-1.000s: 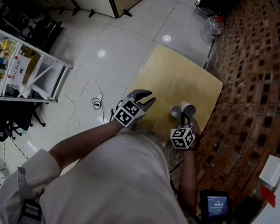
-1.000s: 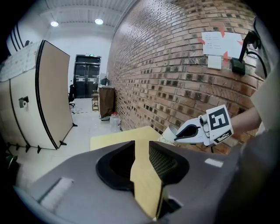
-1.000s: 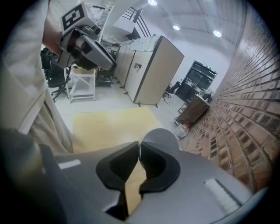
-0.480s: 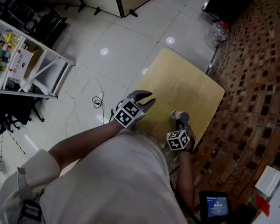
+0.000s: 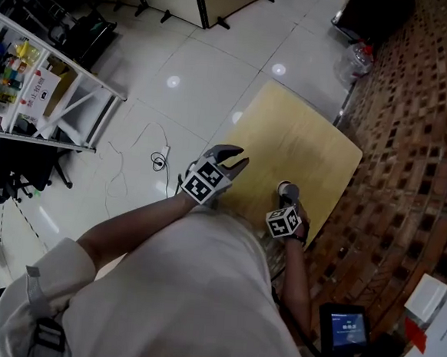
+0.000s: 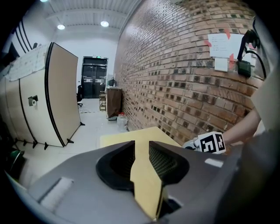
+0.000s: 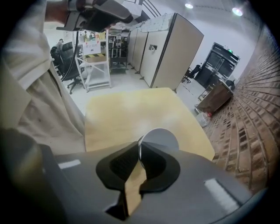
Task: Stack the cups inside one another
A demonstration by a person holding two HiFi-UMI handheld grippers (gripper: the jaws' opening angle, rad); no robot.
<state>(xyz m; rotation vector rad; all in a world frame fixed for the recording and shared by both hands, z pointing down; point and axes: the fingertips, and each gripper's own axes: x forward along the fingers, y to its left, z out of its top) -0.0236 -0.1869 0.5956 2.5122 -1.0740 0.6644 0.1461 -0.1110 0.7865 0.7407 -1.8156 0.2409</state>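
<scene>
Grey cup (image 7: 159,139) is pinched at its rim by down-tilted right gripper (image 7: 139,151); left gripper (image 6: 141,146) hovers, jaws apart.

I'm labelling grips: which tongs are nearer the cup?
Right. The right tongs pinch the cup by its rim; the left tongs hover open, apart from it, at the table edge.

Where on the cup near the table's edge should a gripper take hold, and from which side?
By its thin rim wall, coming down from above. The cup seems to stand with its round mouth facing up, so one jaw can go inside and one outside. The right gripper pinches it that way.
</scene>
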